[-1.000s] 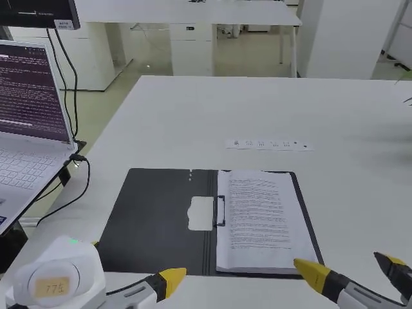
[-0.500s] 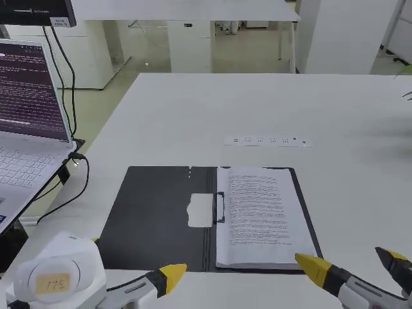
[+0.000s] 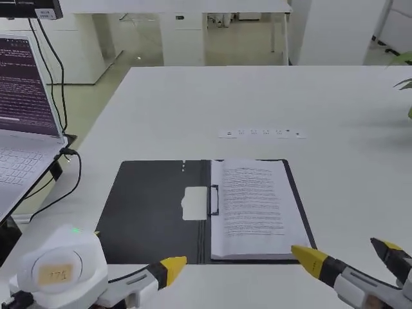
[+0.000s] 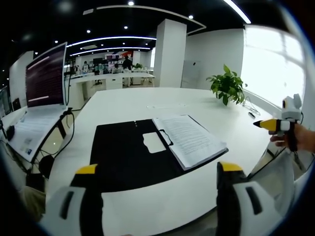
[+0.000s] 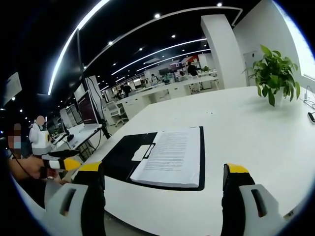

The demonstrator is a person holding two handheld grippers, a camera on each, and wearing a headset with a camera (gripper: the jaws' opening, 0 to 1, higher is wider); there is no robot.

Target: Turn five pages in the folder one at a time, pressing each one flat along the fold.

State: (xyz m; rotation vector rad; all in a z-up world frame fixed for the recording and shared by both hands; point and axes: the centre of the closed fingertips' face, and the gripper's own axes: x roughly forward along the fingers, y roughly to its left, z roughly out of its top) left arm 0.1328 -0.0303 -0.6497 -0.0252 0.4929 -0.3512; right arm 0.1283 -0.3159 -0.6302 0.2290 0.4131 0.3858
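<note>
The folder (image 3: 154, 212) lies open and flat on a white table (image 3: 257, 96), a little below the centre of the head view. Its left half is a bare black cover. Its right half carries a stack of printed pages (image 3: 254, 209), lying flat with the top sheet face up. A dark clip (image 3: 214, 199) sits at the spine, at the 9 o'clock edge of the pages, with a small white tab (image 3: 194, 203) just beside it on the black cover.

The right gripper (image 3: 344, 251) is at 5 o'clock from the folder, near the table's front edge and apart from the pages. Its two yellow-tipped jaws stand wide apart with nothing between them. In its own view the folder sits between and beyond the jaws, towards 12 o'clock.

The left gripper (image 4: 158, 168) is at 7 o'clock from the folder in the head view, where one yellow tip shows just off the cover's front edge. In its own view the jaws are spread wide and empty, with the folder ahead at 12 o'clock, and the right gripper comes in at 3 o'clock, held in a hand (image 4: 302, 140).

An open laptop (image 3: 19, 129) stands at 9 o'clock from the folder, past the table's edge, with a black cable (image 3: 64, 174) hanging below it. A pale strip with small markings (image 3: 261, 133) lies on the table at 12 o'clock from the pages. A green potted plant (image 5: 273, 73) stands at the far side, around 2 o'clock.
</note>
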